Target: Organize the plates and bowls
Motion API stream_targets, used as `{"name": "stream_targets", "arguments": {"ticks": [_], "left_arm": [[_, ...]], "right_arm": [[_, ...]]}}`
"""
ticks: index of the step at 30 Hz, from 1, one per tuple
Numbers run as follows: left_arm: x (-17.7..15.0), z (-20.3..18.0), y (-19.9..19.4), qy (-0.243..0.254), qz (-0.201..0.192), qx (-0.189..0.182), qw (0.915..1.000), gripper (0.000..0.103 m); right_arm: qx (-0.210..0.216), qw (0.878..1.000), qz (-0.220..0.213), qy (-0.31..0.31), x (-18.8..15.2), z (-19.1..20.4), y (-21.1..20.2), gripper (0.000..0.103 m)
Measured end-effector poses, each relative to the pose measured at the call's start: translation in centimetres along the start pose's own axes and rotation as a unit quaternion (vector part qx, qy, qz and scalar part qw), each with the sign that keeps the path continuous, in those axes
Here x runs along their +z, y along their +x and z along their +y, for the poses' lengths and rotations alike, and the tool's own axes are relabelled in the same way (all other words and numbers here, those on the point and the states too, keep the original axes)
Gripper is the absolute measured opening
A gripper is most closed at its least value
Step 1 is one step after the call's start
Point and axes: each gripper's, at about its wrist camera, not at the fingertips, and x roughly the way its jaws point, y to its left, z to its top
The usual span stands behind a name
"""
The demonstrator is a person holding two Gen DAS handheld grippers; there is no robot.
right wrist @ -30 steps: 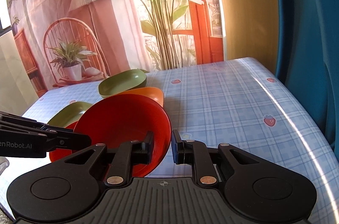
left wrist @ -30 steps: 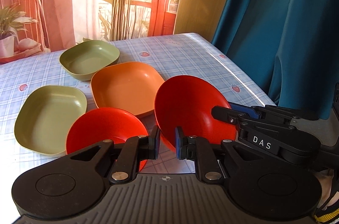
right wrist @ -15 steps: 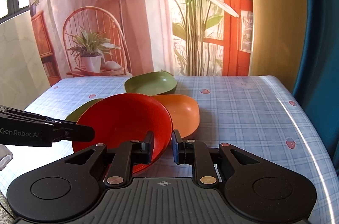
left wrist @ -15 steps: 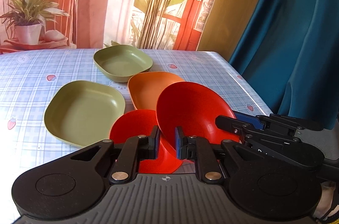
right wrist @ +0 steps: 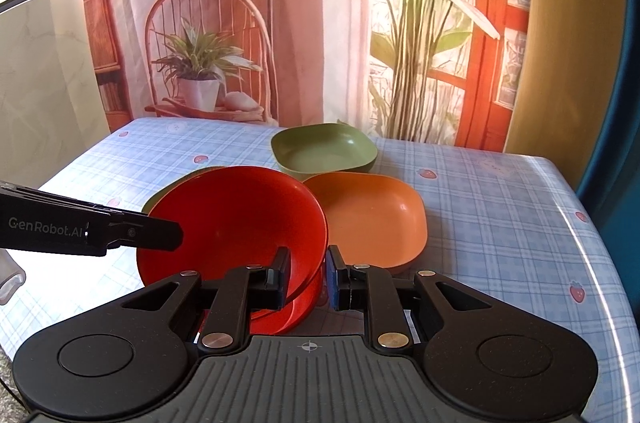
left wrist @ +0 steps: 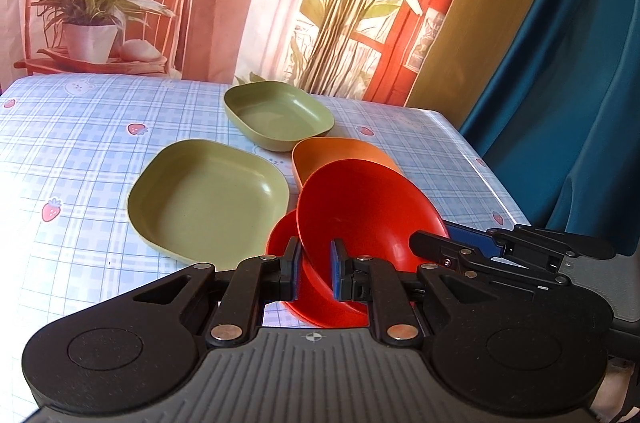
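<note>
A tilted red bowl (left wrist: 360,207) (right wrist: 240,215) is pinched at opposite rims by both grippers. My left gripper (left wrist: 314,269) is shut on its near rim. My right gripper (right wrist: 306,277) is shut on its other rim. The bowl hangs just over a second red bowl (left wrist: 316,299) (right wrist: 304,303) on the table. An orange dish (left wrist: 340,153) (right wrist: 376,219) lies behind them. A green dish (left wrist: 208,195) sits to the left; in the right wrist view only its edge (right wrist: 160,201) shows. A second green dish (left wrist: 280,115) (right wrist: 324,153) sits farther back.
The table has a blue checked cloth (left wrist: 72,151) (right wrist: 500,215) with strawberry prints. Its right edge (left wrist: 480,159) runs beside a teal curtain (left wrist: 560,83). A printed backdrop (right wrist: 280,23) hangs behind the table's far edge.
Both grippers have carried the held red bowl left and down, from beside the second red bowl to right over it. Both cameras have swung left, showing more of the table's left side.
</note>
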Motion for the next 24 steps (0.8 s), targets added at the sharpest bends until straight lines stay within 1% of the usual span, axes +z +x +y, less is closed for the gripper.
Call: {"name": "stream_targets", "arguments": {"ticks": [8,24], "left_arm": [[-0.4,0.8,0.1,-0.010,0.005,0.006,0.9999,0.016],[-0.4,1.0,0.7,-0.015,0.017,0.018,0.9996,0.016]], "right_arm": [[0.007,1.000,0.010,-0.006,-0.1,0.7,0.7,0.019],[0.020,1.000,0.023,-0.003,-0.3,0.7,1.8,0.019]]}}
